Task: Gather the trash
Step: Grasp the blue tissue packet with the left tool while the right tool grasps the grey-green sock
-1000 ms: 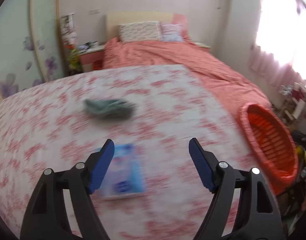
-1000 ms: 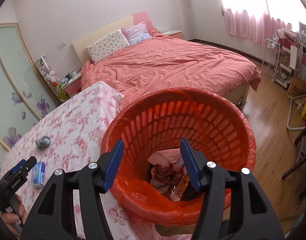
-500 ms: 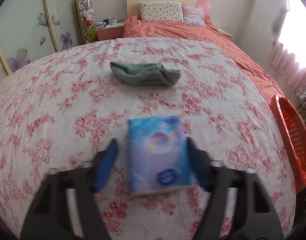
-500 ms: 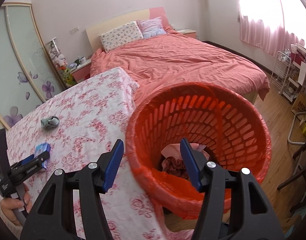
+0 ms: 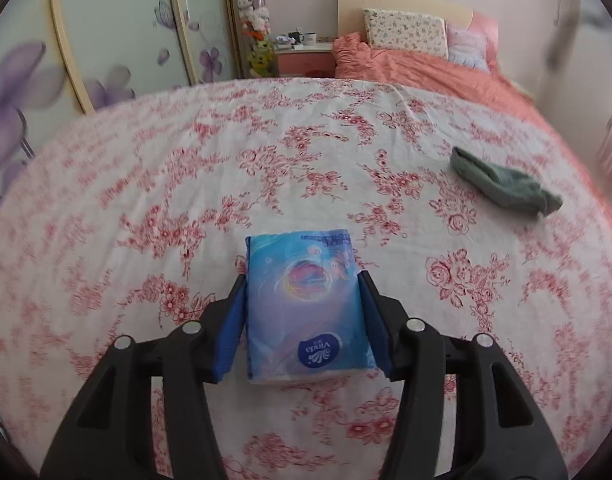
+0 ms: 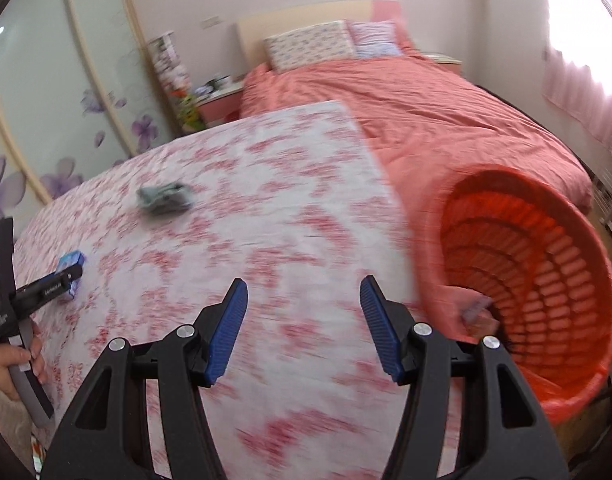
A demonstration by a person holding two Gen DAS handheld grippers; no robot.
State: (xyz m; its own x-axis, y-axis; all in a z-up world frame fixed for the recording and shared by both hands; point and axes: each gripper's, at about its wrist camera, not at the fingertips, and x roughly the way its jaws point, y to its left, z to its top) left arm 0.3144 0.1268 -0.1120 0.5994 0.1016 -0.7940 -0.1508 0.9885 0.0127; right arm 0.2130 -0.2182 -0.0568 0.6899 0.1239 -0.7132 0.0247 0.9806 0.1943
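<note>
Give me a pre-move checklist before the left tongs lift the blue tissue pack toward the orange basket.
1. Tissue pack sits centred between the left tongs: ok.
2. Pads pressing both sides: ok; the jaws have just been closing and now flank the pack tightly.
3. Pack clear of the green cloth: ok, they lie well apart on the floral cover.
4. Right tongs free: ok, open with nothing between them.
5. Orange basket ready to receive: ok, its mouth faces the bed edge, with some trash already inside.
6. Grip firm enough to lift: cannot tell until the pack leaves the cover.
</note>
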